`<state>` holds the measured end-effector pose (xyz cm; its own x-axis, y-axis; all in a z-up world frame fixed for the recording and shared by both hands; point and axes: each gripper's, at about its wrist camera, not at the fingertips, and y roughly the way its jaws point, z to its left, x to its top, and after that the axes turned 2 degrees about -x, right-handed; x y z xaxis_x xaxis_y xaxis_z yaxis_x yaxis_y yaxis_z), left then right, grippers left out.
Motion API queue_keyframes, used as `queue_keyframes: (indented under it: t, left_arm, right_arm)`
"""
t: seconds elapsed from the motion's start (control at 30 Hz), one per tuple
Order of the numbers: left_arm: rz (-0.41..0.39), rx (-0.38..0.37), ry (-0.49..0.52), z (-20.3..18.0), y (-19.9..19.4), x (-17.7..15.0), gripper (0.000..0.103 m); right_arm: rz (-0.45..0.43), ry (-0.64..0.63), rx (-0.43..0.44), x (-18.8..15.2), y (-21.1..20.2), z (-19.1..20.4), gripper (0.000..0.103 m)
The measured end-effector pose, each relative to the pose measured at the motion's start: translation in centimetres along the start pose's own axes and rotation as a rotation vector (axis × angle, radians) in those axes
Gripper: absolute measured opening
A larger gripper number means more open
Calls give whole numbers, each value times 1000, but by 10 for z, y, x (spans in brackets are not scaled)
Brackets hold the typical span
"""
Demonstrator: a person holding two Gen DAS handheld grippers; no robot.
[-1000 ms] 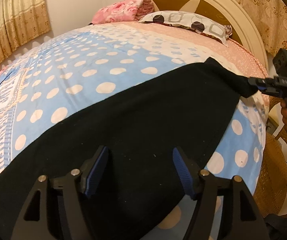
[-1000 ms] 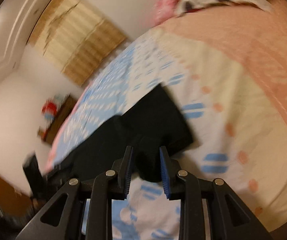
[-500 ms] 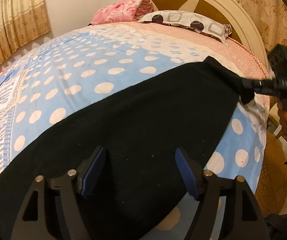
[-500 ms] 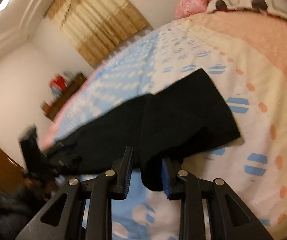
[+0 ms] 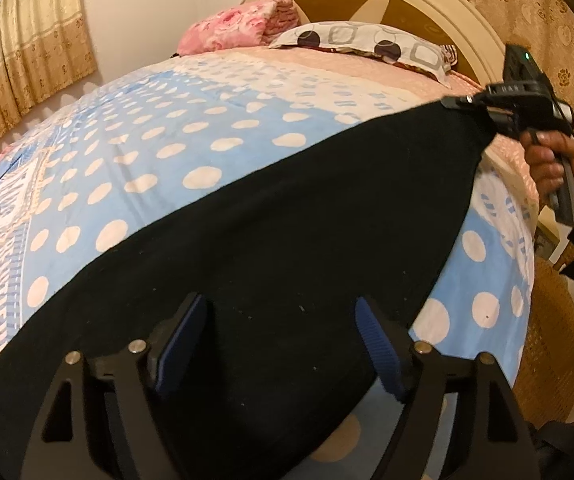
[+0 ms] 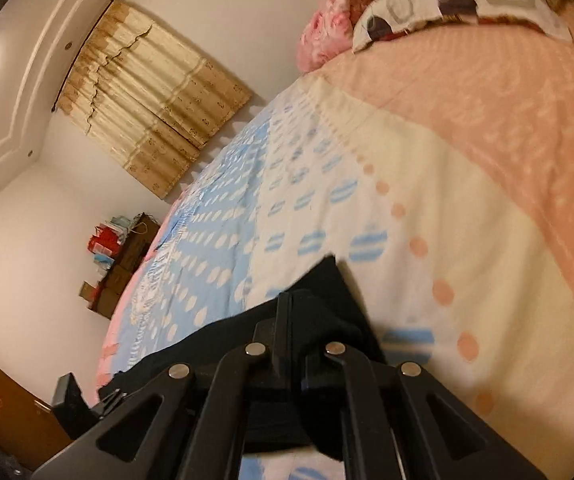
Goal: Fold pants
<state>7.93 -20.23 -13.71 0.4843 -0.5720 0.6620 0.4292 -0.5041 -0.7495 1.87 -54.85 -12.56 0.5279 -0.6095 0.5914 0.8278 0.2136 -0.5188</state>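
Now the right tongs [image 6: 293,320], just closed, apparently pinch the black pants [image 5: 287,240]; left tongs [image 5: 279,344] spread.

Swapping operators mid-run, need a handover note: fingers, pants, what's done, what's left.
Right gripper: fingers have just closed, shut on the far end of the black pants.
Left gripper: fingers have been opening, now wide, over the near end of the pants, gripping nothing.
Pants: spread flat along the near edge of the bed, right end pinched and lifted a little.
Done: right end gripped.
Left: no fold is visible yet; probably grab the near end with the left gripper, then fold.
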Motion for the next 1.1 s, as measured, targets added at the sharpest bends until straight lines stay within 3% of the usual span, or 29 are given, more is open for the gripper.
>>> queue_keyframes:
  t: [0.13, 0.2, 0.27, 0.37, 0.4, 0.43, 0.47, 0.5, 0.57, 0.73, 0.8, 0.83, 0.87, 0.9, 1.03, 1.1]
  left_arm:
    - [-6, 1, 9, -1, 1, -1, 83]
    - [-7, 3, 11, 0, 1, -2, 83]
    - [-7, 3, 13, 0, 1, -2, 83]
    - [-10, 0, 12, -1, 1, -3, 83]
    - [-12, 0, 14, -1, 1, -3, 85]
    - [-12, 0, 16, -1, 1, -3, 86]
    - [-11, 2, 21, -3, 2, -3, 87]
    - [-11, 5, 25, -4, 2, -3, 88]
    - [-9, 6, 24, -4, 2, -3, 88]
    - [-5, 4, 31, -3, 3, -2, 88]
    - [-6, 1, 35, -3, 3, -2, 89]
    - [-7, 1, 37, -3, 3, -2, 90]
    - [-9, 3, 39, -3, 3, -2, 90]
    - [-10, 4, 39, -3, 3, -2, 90]
    - [-10, 4, 40, -3, 3, -3, 90]
    - [-9, 4, 41, -3, 3, -3, 90]
  right_arm:
    - [-56, -92, 20, 7, -2, 5, 2]
    - [-49, -72, 64, 8, 3, -5, 2]
    - [-57, -11, 165, 4, -2, -14, 3]
    - [-162, -30, 326, -4, -28, -8, 3]
    - [-194, -48, 328, -7, -34, -7, 3]
    - [-176, -64, 244, -6, -29, -6, 3]
    - [-105, -68, 103, -5, -16, -11, 3]
    - [-64, -55, 57, -6, -6, -18, 3]
    - [-1, -22, 38, -10, 7, -29, 3]
    - [21, 0, 70, -9, 5, -34, 4]
    - [27, 37, 138, -7, 3, -41, 10]
    - [39, 62, 170, -6, 6, -44, 24]
    - [64, 114, 234, -4, 9, -51, 46]
    - [78, 158, 294, -2, 13, -58, 52]
    - [94, 283, 432, 15, 22, -80, 53]
    - [109, 275, 424, 22, 27, -80, 52]
